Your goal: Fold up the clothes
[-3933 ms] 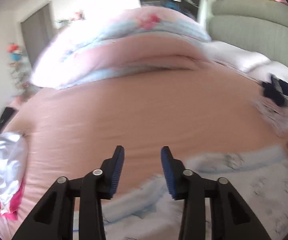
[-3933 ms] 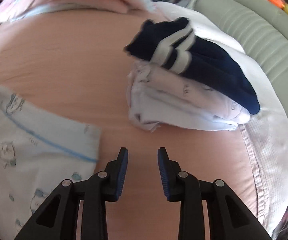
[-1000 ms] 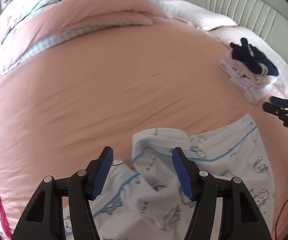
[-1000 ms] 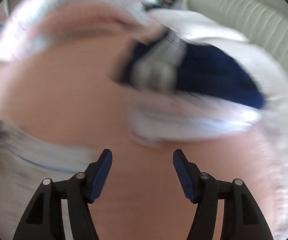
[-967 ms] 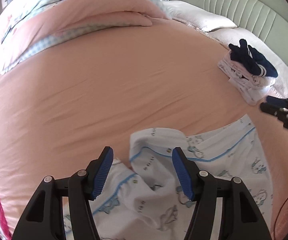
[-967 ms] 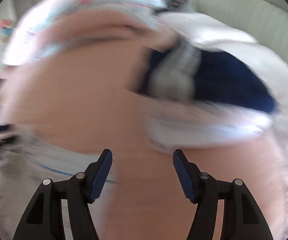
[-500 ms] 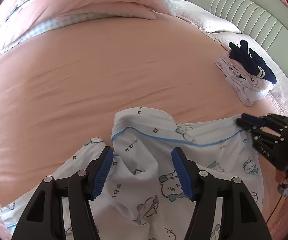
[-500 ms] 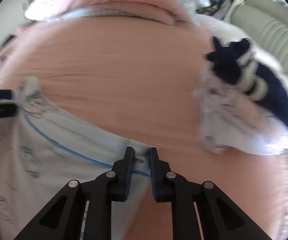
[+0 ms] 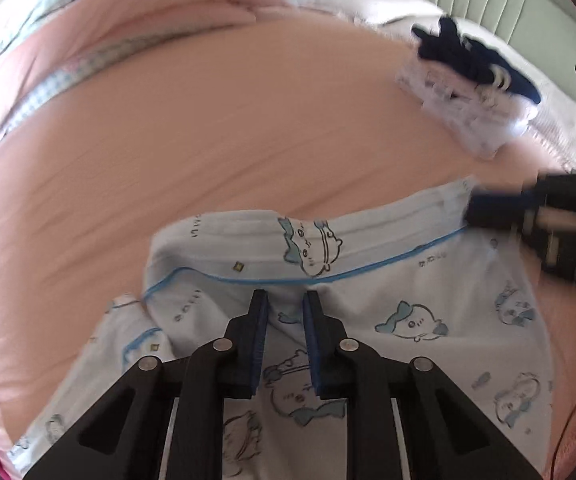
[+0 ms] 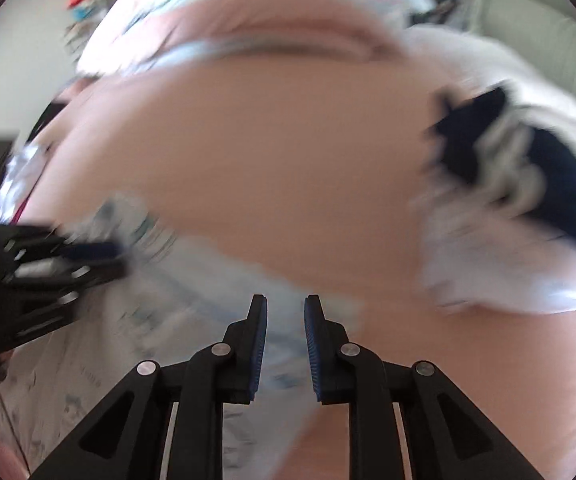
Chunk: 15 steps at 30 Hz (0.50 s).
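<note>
**Two pinches on the shirt's far edge**

Nearest in the left wrist view, the left gripper [image 9: 284, 300] has just been closing, its jaws now narrowed on a raised fold of the white printed shirt [image 9: 407, 320], which lies spread on the pink sheet [image 9: 228, 152]. Cloth sits between the pads, though whether they bite hard is a judgement, not a certainty. To the right in that view, the right gripper [image 9: 475, 208] is clamped on the shirt's far right corner. Its jaws have eased open a little, yet cloth remains between them.

To fold cleanly, I judge both pinches should take only the top layer near the blue piping, then lift together and level so the hem travels as one straight line, with no slack in the middle.

The right wrist view is badly smeared: the shirt under the right gripper [image 10: 286, 312] is a pale blur, and the grip cannot be confirmed there. The shirt's near part is cut off below the fingers. Farther off, a folded pile [image 9: 471, 80] sits by the pillows; its items cannot be counted.
</note>
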Available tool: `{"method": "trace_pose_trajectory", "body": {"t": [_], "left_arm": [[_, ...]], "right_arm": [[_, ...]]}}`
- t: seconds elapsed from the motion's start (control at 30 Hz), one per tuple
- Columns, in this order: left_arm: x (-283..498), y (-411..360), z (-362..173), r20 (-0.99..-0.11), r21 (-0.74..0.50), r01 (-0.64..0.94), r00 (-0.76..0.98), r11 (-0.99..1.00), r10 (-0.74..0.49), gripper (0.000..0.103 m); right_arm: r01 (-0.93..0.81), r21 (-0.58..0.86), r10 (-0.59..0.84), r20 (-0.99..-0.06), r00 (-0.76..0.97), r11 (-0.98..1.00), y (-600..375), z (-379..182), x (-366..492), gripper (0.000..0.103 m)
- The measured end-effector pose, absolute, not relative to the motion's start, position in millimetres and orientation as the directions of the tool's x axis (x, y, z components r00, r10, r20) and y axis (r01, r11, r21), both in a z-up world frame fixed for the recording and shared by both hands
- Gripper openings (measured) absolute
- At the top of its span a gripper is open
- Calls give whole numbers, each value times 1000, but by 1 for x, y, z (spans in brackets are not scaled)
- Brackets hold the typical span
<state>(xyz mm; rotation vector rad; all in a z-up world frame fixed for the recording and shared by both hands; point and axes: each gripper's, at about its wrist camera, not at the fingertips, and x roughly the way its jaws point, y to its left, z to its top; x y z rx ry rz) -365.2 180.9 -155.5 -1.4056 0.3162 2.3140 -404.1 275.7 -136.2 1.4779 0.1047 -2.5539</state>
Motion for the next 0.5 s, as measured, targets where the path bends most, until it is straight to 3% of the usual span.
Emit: {"method": "trace_pose_trajectory", "body": {"t": [0.07,0.13,0.17,0.2,0.23,0.27,0.37,0.5], "left_arm": [[-369,185,-159,-885,-37,-443,-403,-896,236,15],[-369,187,-156,-880,-96,-456,-377,-885,289,15],[-368,189,-154,-876,-122,-469,-364,-875,317,17],[-366,188,-150,-872,-118,-484,-368,-867,324,17],[-363,187,-146,-866,-113,-492,-376,-863,328,17],[-363,181,-142,-858,-104,-475,-402,-874,321,17],[-366,155,-133,-834,-98,-394,-469,-914,291,17],[-383,151,-147,-880,-170,-425,-340,-889,331,17]], "right_arm": [[254,-4,-115,-884,-453,-967,266,-149,-423,18],[220,-106,-11,-881,-473,-970,264,-148,-424,18],[187,-152,47,-880,-472,-970,266,-148,-426,24],[152,-171,82,-881,-466,-973,275,-148,-428,44],[117,-190,117,-881,-459,-975,283,-147,-430,56],[82,-209,151,-880,-450,-974,291,-147,-432,60],[22,-258,219,-859,-463,-966,295,-141,-439,60],[-17,-328,283,-784,-552,-945,283,-126,-447,55]]}}
